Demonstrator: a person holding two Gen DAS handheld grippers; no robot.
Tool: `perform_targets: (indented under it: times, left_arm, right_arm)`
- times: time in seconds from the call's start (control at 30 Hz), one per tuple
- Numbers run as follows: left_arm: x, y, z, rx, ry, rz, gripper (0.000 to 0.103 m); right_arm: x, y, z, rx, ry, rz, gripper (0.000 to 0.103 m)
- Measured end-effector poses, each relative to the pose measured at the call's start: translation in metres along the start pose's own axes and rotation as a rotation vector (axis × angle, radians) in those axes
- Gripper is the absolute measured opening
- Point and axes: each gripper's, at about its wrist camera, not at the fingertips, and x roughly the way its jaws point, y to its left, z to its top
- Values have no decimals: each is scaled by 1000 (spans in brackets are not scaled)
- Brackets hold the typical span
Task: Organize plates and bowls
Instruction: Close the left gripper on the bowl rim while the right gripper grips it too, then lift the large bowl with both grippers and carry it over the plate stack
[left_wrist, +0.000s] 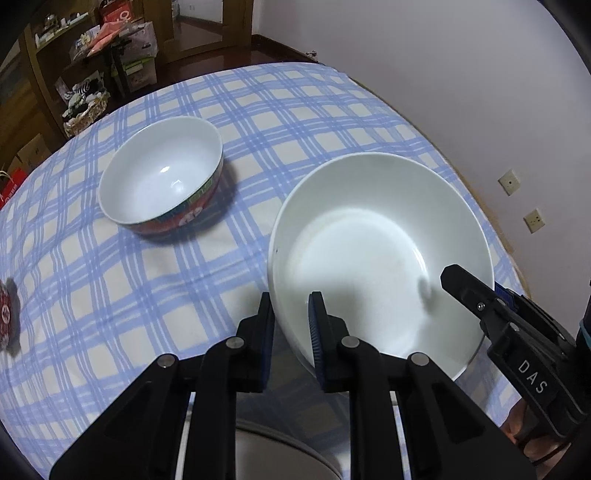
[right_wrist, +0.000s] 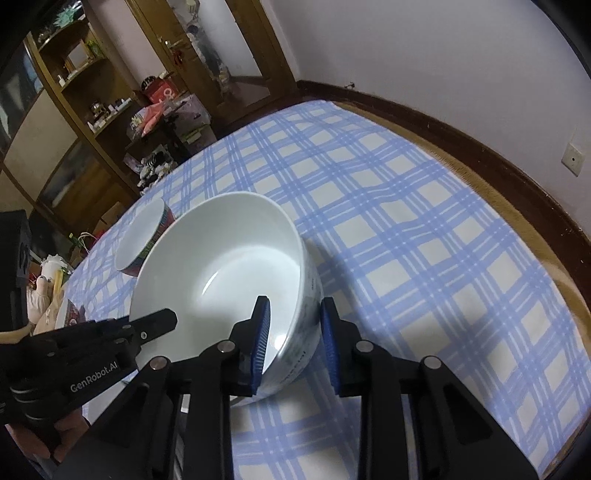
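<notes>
A table under a blue-checked cloth (right_wrist: 424, 229) fills both views, with wooden shelving behind and a white wall to the side.

A large white bowl (left_wrist: 369, 236) sits on the cloth directly ahead of both grippers. The left gripper (left_wrist: 291, 317) is set narrow astride the bowl's near rim, one finger outside the wall and one inside; the pads appear to be pressed on the rim. The right gripper (right_wrist: 295, 328) is likewise narrowed across the opposite side of the wall, inner pad against the white interior, outer pad at the printed exterior; contact on the outer pad cannot be confirmed. The bowl seems slightly tilted, though whether it has left the cloth cannot be told.

A smaller bowl with a red patterned band (left_wrist: 162, 177) stands empty beyond and to the left of the left gripper, well apart from the large bowl. A red-patterned object (left_wrist: 5, 314) is cut off at the far left edge.

No stacking is evident. The task is judged to be at an early stage: one bowl is gripped, nothing is yet nested or grouped, and no plates are identifiable.
</notes>
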Motion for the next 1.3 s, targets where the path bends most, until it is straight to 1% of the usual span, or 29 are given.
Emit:
perform_targets:
  times: [0.13, 0.33, 0.53, 0.6, 0.7, 0.83, 1.0, 1.07, 1.13, 1.2, 1.3]
  left_arm:
    - [-16, -5, -7, 7, -19, -1, 18]
    - [-38, -12, -19, 23, -44, 7, 18]
    - [-46, -17, -32, 19, -47, 3, 18]
    - [-49, -18, -38, 7, -63, 8, 18]
    - [-45, -23, -45, 25, -53, 34, 18]
    - [-36, -23, -53, 4, -22, 10, 18]
    - [-20, -26, -61, 5, 12, 15, 18]
    - [-18, -27, -63, 12, 9, 24, 18]
    - [-17, -26, -63, 8, 9, 17, 18]
    - [-16, -25, -62, 2, 10, 10, 19]
    - [-15, -29, -64, 22, 6, 30, 19]
  right_arm:
    - [-17, 2, -6, 2, -17, -1, 29]
    - [-36, 3, -24, 9, -7, -3, 29]
    - [-52, 3, -37, 5, -11, -16, 29]
    - [-53, 1, -40, 10, -8, -7, 29]
    - [-52, 0, -46, 5, 14, -20, 29]
    - [-53, -3, -52, 6, 29, -43, 29]
    - [-45, -14, -55, 43, 59, -46, 29]
    - [-42, -17, -56, 55, 68, -41, 29]
    - [-39, -18, -56, 59, 72, -44, 29]
    - [-37, -17, -56, 56, 77, -51, 32]
    - [-33, -9, -58, 14, 83, -99, 32]
